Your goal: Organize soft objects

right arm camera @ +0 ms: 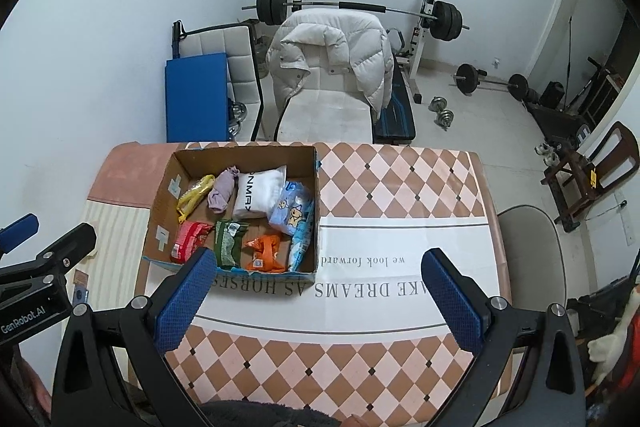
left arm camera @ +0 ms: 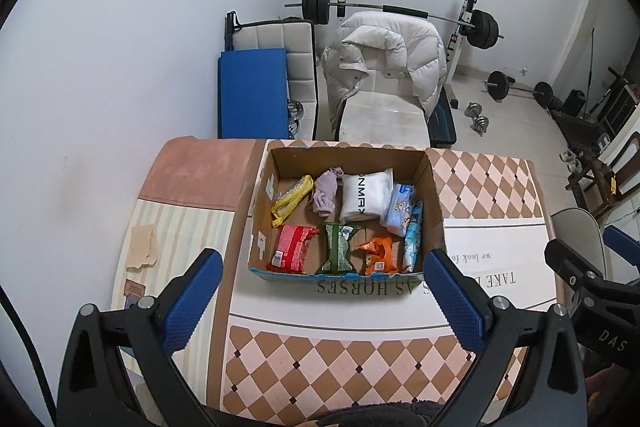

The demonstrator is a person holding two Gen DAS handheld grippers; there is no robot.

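Observation:
An open cardboard box stands on the table. It holds several soft things: a yellow item, a lilac cloth, a white packet, a light blue tissue pack, a red packet, a green packet and an orange packet. My left gripper is open and empty, above the table in front of the box. My right gripper is open and empty, in front of and right of the box. The right gripper also shows in the left wrist view.
The table wears a checked cloth with printed words. A chair with a white puffer jacket stands behind the table. A weight bench, barbells and dumbbells fill the room behind. A pale chair stands right of the table.

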